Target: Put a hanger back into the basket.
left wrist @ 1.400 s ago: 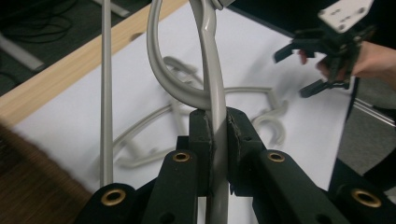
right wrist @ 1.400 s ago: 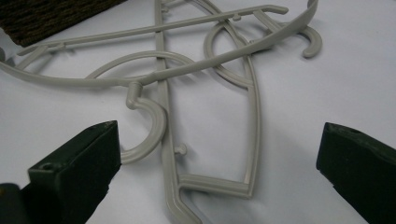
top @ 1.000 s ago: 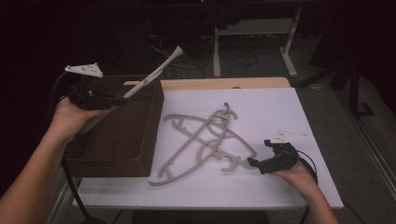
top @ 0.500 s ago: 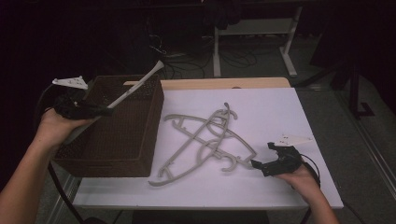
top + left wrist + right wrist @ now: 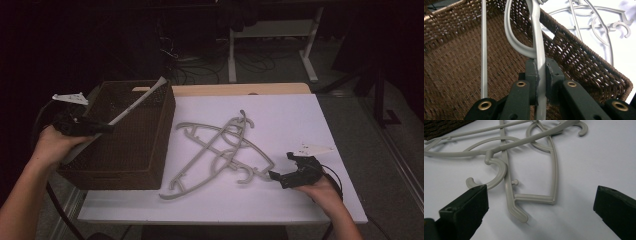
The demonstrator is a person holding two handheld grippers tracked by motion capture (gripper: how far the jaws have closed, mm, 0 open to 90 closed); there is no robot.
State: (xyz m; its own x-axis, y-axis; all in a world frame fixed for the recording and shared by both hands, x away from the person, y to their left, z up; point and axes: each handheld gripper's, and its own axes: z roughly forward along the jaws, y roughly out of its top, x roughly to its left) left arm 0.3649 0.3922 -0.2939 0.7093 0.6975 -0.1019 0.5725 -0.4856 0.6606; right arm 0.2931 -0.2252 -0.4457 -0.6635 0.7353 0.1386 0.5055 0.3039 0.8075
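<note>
Fingers of the left gripper (image 5: 541,75) are clamped on a grey hanger (image 5: 137,102), which slants between them over the open basket (image 5: 150,165). Compared with a second ago, this hanger has dropped lower and shifted toward the basket's outer side; judged, it is being lowered in for release. Fingers of the right gripper (image 5: 541,207) stand wide apart, holding nothing, with the hook of the hanger pile (image 5: 220,150) just ahead on the white table (image 5: 300,115). Count: one hanger held, roughly three piled, one basket.
</note>
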